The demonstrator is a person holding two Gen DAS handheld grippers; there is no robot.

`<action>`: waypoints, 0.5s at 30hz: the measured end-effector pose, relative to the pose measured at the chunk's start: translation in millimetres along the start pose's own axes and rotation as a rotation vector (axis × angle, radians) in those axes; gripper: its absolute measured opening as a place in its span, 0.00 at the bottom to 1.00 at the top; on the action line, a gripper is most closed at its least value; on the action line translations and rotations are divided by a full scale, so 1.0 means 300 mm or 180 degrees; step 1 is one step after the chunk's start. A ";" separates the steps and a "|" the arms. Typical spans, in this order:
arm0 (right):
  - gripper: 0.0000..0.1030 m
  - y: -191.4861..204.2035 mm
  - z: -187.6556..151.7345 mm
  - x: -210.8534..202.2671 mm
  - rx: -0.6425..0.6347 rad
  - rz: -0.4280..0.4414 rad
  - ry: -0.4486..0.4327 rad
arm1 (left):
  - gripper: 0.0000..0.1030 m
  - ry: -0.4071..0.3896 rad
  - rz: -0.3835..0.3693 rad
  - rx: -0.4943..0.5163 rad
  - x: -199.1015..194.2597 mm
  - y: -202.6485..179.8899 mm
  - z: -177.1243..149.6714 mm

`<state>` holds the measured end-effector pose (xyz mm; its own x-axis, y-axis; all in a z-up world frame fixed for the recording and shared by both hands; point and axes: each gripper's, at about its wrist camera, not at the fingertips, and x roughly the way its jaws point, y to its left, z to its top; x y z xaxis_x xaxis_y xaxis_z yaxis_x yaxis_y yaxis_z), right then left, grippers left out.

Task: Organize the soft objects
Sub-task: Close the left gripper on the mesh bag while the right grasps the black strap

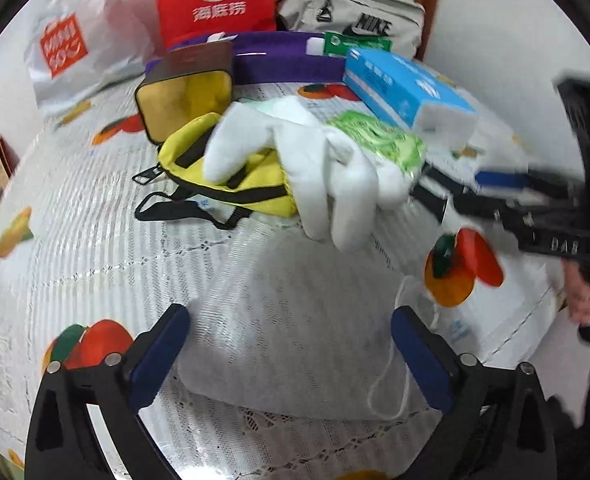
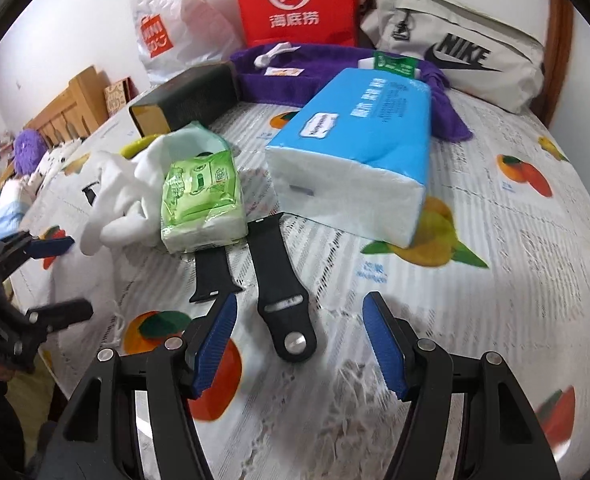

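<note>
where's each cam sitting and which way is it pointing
Left wrist: sits on the left gripper, facing along its open blue fingers over a white drawstring pouch toward the white glove and yellow pouch; the right gripper enters from the right.
Right wrist: sits on the right gripper, facing over the black watch strap toward the green tissue pack and blue tissue pack; the left gripper shows at the left edge.
Shared: glove, both tissue packs, red bag.

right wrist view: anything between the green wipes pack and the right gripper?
Yes: two black silicone watch straps lie on the fruit-print tablecloth between the green wipes pack and right gripper.
</note>
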<state>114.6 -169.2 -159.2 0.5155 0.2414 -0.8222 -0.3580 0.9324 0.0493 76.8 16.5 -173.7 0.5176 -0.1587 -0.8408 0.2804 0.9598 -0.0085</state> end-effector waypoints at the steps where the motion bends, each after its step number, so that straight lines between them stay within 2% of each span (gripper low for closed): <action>1: 0.63 0.009 0.001 0.007 -0.0089 -0.0026 -0.0032 | 1.00 -0.0032 0.0005 -0.0015 0.000 0.000 -0.003; 5: 0.59 0.011 0.003 0.020 -0.0203 0.0016 -0.0151 | 1.00 -0.0095 -0.0005 -0.0084 -0.005 0.008 -0.008; 6: 0.55 0.006 0.003 0.020 -0.0195 0.0025 -0.0171 | 1.00 -0.0105 0.0007 -0.0090 -0.004 0.007 -0.008; 7: 0.44 0.002 0.004 0.018 -0.0185 -0.0015 -0.0195 | 1.00 -0.0113 0.0020 -0.0098 -0.003 0.006 -0.006; 9: 0.30 -0.006 0.008 0.017 -0.0143 -0.0022 -0.0203 | 1.00 -0.0125 0.0039 -0.0125 -0.001 0.006 -0.003; 13: 0.29 -0.014 0.003 0.010 -0.0060 -0.0021 -0.0196 | 1.00 -0.0155 0.0075 -0.0156 0.004 0.012 0.004; 15: 0.27 -0.009 -0.010 0.001 -0.0067 -0.0090 -0.0173 | 0.94 -0.0190 0.0133 -0.0134 0.000 0.022 0.001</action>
<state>113.3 -172.5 -161.2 0.5668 0.2298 -0.7911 -0.3587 0.9333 0.0141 78.9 22.8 -173.6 0.5759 -0.1305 -0.8071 0.2239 0.9746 0.0022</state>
